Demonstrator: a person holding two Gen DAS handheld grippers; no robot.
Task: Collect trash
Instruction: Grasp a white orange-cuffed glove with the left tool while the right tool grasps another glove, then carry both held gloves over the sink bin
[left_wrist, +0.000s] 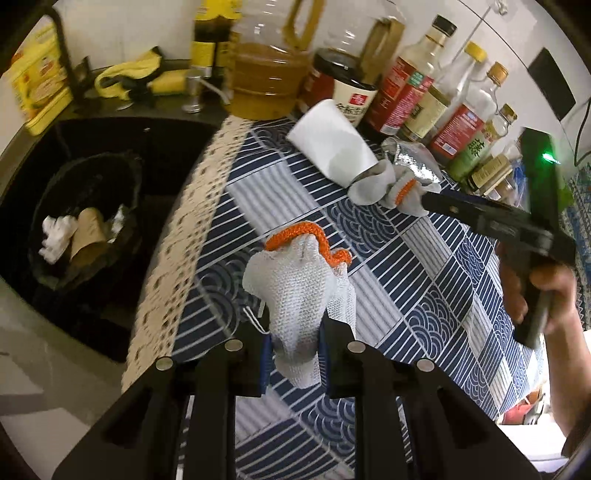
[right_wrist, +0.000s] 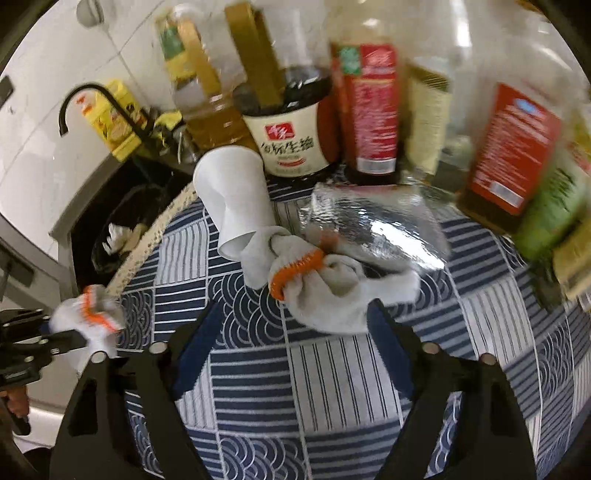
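The left gripper (left_wrist: 295, 343) is clamping a grey knitted glove (left_wrist: 299, 291) with an orange cuff between its blue-padded fingers (left_wrist: 266, 354). The glove is hanging above the blue-and-white patterned tablecloth (left_wrist: 424, 295), near the cloth's lace edge (left_wrist: 177, 236).

Beyond that edge, a dark bin (left_wrist: 85, 218) lined with a black bag is sitting low beside the counter. It is holding a brown paper cup (left_wrist: 86, 236) and crumpled white tissue (left_wrist: 55, 236).

The right gripper (right_wrist: 295, 325) is pointing down at a second grey glove (right_wrist: 332, 291), also orange-cuffed, which is lying bunched on the tablecloth. Its jaws are standing apart on either side of the near end of this glove, and the pads are not pressing on it. In the left wrist view a hand (left_wrist: 535, 295) is holding this gripper by its handle.

A white paper cup (right_wrist: 232, 199) is lying on its side, with its open rim touching the second glove. A crinkled silver foil wrapper (right_wrist: 373, 225) is lying just behind the glove, touching it.

A row of sauce and oil bottles (left_wrist: 402, 92) is standing along the back of the counter. A yellow box (left_wrist: 40, 85) is standing at the far left behind a black tap.
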